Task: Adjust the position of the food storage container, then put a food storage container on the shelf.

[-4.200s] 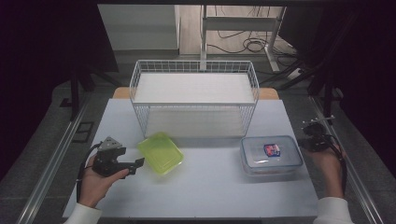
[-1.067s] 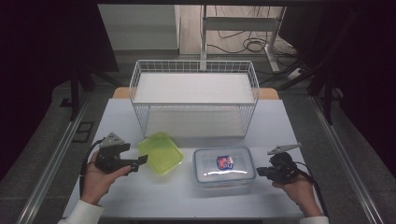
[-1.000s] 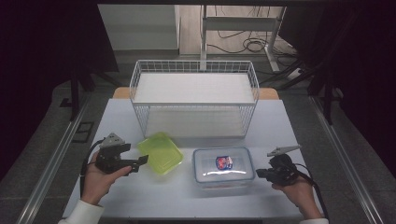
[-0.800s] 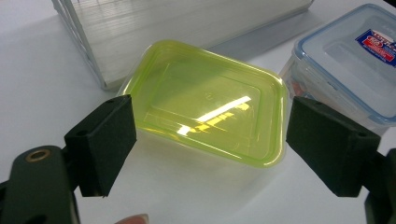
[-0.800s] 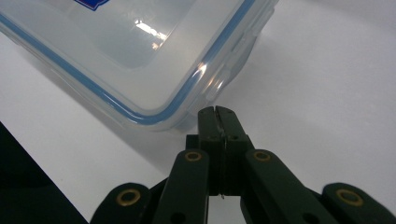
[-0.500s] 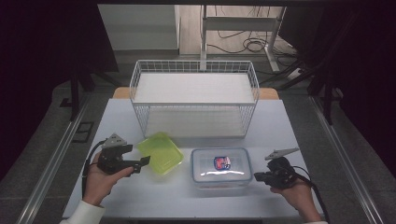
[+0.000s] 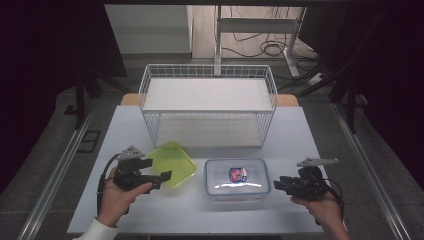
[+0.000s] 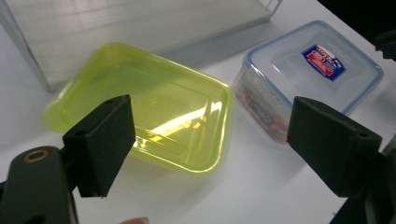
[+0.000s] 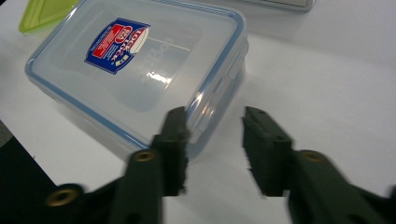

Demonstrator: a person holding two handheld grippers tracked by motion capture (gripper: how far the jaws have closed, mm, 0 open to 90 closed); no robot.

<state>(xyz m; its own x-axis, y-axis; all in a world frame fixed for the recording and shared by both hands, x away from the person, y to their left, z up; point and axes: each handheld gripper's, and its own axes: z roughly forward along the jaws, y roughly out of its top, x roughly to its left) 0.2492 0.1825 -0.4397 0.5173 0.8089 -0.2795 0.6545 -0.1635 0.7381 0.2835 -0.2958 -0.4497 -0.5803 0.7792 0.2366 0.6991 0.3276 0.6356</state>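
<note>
A clear lidded box [image 7: 237, 179] with a blue rim and a red and blue label sits near the table's front centre. Just to its left lies a lime-green translucent tub [image 7: 172, 164], close beside it. My left gripper [image 7: 159, 169] hovers open at the tub's near left edge. In the left gripper view, the left gripper [image 8: 210, 135] has its jaws wide apart, framing the tub [image 8: 149, 102] and the box [image 8: 310, 65]. My right gripper [image 7: 276, 184] is open just right of the box. In the right gripper view, the right gripper [image 9: 215, 135] has one jaw against the near side of the box [image 9: 135, 60].
A white wire rack [image 7: 207, 107] with a shelf board stands across the back of the pale table [image 7: 300, 135]. The person's hands come in at the front corners. Dark floor and rails flank the table. A corner of the green tub [image 9: 42, 11] shows beyond the box.
The clear box has gone from the right side of the table to the front centre, and the right gripper came with it. The left gripper has barely moved.
</note>
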